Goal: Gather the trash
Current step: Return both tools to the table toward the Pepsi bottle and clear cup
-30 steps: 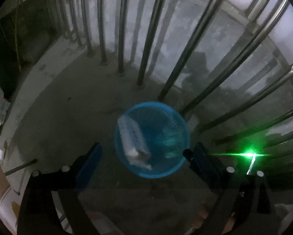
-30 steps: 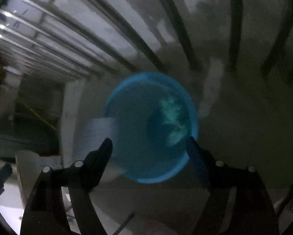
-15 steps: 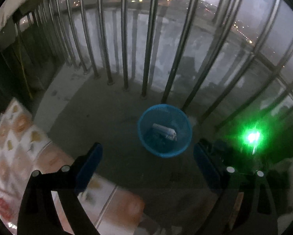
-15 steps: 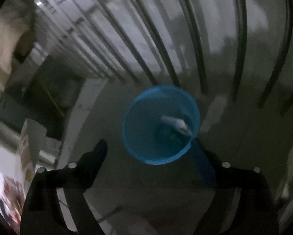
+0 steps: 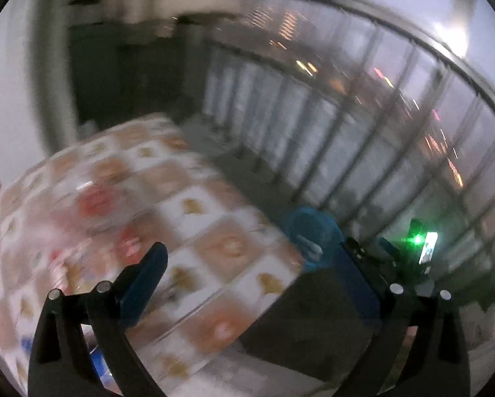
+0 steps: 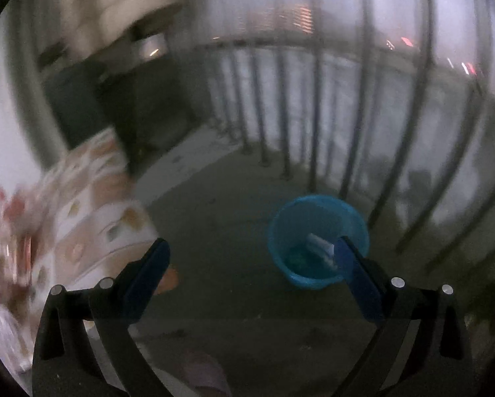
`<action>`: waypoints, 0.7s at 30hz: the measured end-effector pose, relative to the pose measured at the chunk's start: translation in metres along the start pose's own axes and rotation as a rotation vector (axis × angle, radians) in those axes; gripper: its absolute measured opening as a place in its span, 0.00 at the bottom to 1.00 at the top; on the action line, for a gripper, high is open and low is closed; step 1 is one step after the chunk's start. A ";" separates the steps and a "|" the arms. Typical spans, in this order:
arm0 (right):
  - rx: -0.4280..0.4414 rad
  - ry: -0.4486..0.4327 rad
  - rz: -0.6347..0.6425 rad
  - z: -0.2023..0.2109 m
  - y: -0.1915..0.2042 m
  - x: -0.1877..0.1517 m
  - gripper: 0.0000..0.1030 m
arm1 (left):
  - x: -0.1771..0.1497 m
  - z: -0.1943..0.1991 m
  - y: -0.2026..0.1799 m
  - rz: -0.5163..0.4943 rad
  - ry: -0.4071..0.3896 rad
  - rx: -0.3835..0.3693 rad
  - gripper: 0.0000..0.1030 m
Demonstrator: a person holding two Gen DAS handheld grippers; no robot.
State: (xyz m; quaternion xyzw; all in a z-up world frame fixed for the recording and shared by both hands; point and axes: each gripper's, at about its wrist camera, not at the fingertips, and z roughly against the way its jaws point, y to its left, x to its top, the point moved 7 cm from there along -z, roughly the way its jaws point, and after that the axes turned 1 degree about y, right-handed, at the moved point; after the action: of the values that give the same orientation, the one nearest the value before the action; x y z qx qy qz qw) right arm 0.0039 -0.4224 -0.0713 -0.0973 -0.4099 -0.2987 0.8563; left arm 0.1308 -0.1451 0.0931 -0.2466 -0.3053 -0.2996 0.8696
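My left claw (image 5: 252, 264) and right claw (image 6: 252, 254) are both opening wide, empty. The blue bin (image 6: 317, 241) sits on the floor at two o'clock, white trash (image 6: 320, 246) inside it.

We see a blue basket (image 6: 317, 235) holding white trash (image 6: 320, 246), a checked peach-and-white tablecloth (image 5: 194, 218) at left, and grey railing bars (image 6: 317, 106).

L tongs (image 5: 255, 261) opening, nothing btwn them. Blurry patterned table (image 5: 187, 231) under & ahead of the left finger. Blue bin (image 5: 313, 235) w/ a white scrap (image 5: 308, 244) inside, just beyond the right finger, by the railing (image 5: 346, 139); green light (image 5: 419, 239) further right
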 end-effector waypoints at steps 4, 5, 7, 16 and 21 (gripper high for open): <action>-0.013 -0.059 0.243 0.010 0.056 0.005 0.92 | -0.037 0.067 0.090 0.220 -0.150 0.143 0.95; 0.018 -0.073 0.272 0.018 0.068 0.005 0.92 | -0.049 0.080 0.109 0.284 -0.169 0.176 0.95; 0.143 -0.101 0.293 0.034 0.087 0.005 0.92 | -0.081 0.106 0.148 0.442 -0.199 0.228 0.95; 0.595 0.073 0.360 0.060 0.175 -0.032 0.92 | -0.189 0.122 0.204 0.703 -0.246 0.230 0.94; 0.709 0.191 0.380 0.066 0.213 -0.054 0.91 | -0.201 0.095 0.184 0.585 -0.206 0.149 0.94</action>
State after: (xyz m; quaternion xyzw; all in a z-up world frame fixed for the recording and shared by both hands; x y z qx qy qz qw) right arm 0.0609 -0.2014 -0.0528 0.1577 -0.3806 0.0168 0.9110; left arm 0.0901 0.1162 -0.0226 -0.2888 -0.3291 0.0128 0.8989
